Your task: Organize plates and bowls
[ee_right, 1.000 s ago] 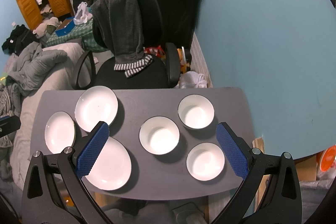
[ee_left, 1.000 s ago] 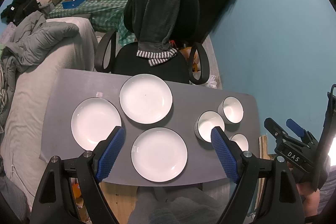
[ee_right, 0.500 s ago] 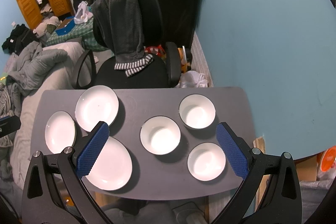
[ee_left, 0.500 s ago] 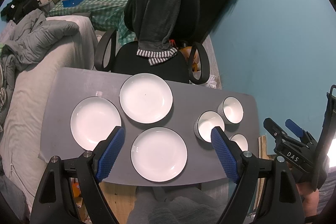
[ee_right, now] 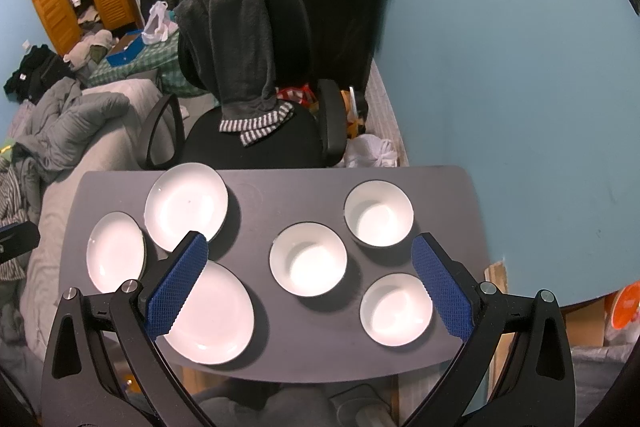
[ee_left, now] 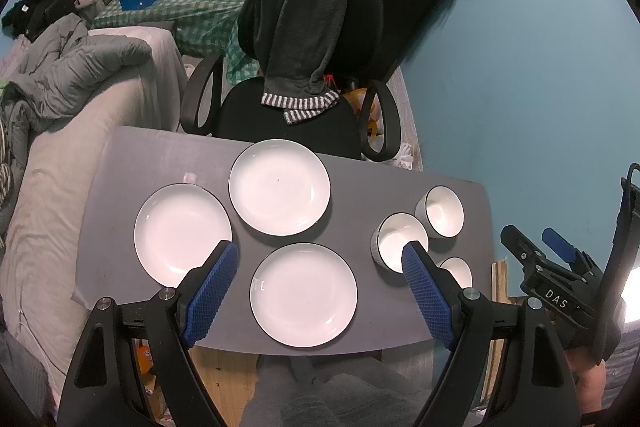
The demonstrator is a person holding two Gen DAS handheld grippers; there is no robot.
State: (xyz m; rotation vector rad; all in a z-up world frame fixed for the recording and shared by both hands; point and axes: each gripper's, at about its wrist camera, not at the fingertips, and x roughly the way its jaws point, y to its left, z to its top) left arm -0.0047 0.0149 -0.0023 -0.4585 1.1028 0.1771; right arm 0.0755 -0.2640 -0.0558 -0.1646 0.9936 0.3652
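Three white plates and three white bowls lie spread out on a grey table (ee_right: pixel 440 195).

The plates (ee_left: pixel 303 294) are flat, glossy white with thin dark rims, grouped on the left half of the table; the bowls (ee_right: pixel 308 259) are deeper, white inside with the same dark edge, clustered on the right half, none stacked. The left gripper (ee_left: pixel 320 291) hangs above the table's near edge, jaws wide apart and empty. The right gripper (ee_right: pixel 308 285) hangs likewise, blue pads spread, holding nothing.

Dark grey table (ee_right: pixel 256 195), three white plates (ee_right: pixel 186 207) left, three white bowls (ee_right: pixel 308 259) right
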